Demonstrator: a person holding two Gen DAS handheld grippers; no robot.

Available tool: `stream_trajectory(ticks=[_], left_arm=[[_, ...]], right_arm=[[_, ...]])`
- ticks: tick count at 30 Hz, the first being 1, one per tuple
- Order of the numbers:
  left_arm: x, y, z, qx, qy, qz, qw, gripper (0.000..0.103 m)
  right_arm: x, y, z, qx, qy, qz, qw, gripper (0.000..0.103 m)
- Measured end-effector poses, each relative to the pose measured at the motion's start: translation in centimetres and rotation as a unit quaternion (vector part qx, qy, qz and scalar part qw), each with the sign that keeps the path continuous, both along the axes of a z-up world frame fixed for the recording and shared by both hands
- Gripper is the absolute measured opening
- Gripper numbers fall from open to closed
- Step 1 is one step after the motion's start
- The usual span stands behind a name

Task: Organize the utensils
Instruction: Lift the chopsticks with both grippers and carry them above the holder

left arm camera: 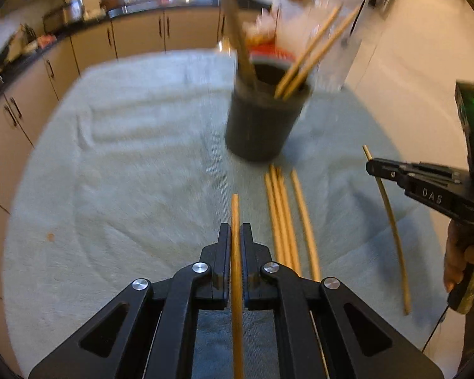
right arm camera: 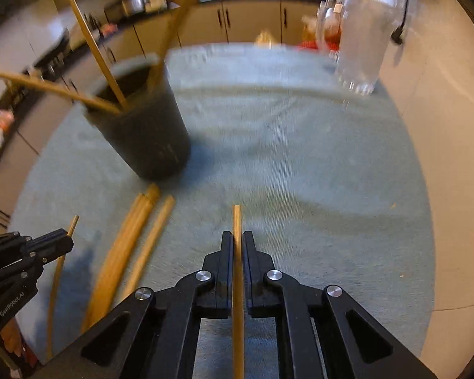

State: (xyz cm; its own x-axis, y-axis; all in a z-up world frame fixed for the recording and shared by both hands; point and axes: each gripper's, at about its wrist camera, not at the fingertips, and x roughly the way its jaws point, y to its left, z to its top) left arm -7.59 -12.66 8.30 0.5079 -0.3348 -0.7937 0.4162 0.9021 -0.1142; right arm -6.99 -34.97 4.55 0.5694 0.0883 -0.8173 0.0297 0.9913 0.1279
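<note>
A dark round holder [left arm camera: 262, 120] stands on a pale green towel [left arm camera: 126, 158] with a few wooden chopsticks leaning in it; it also shows in the right wrist view [right arm camera: 148, 132]. My left gripper [left arm camera: 236, 230] is shut on a chopstick [left arm camera: 236, 271], held above the towel in front of the holder. My right gripper [right arm camera: 237, 237] is shut on another chopstick [right arm camera: 237, 284]; it shows at the right of the left wrist view [left arm camera: 371, 169]. Several loose chopsticks [left arm camera: 287, 221] lie on the towel between the grippers, also seen in the right wrist view [right arm camera: 126, 252].
A clear glass jar [right arm camera: 363, 41] stands at the towel's far right, with red items behind it. Kitchen cabinets [left arm camera: 136, 34] and a dark counter run along the back and left. The white tabletop [right arm camera: 452, 158] lies to the right.
</note>
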Motion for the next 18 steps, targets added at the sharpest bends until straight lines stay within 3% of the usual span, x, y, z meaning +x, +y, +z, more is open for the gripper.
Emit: stream_trajectory(ticks=[8,15,18], left_arm=[[-5.1,3.0,8.2,-0.047,-0.144,0.031,0.988,0.005],[-10.6,4.8,8.5,-0.048,-0.215,0.06,0.9736,0.005],[-11.4,5.4,9.2,-0.059,-0.213,0.051,0.974,0.005]], right_arm=[[-7.8,0.4,7.8,-0.018,-0.15,-0.011,0.988,0.006],[-13.3,0.1,8.3,-0.014,-0.201,-0.039,0.979,0.006],[-15.5,0.1,8.1,-0.016,-0.206,-0.048,0.977,0.006]])
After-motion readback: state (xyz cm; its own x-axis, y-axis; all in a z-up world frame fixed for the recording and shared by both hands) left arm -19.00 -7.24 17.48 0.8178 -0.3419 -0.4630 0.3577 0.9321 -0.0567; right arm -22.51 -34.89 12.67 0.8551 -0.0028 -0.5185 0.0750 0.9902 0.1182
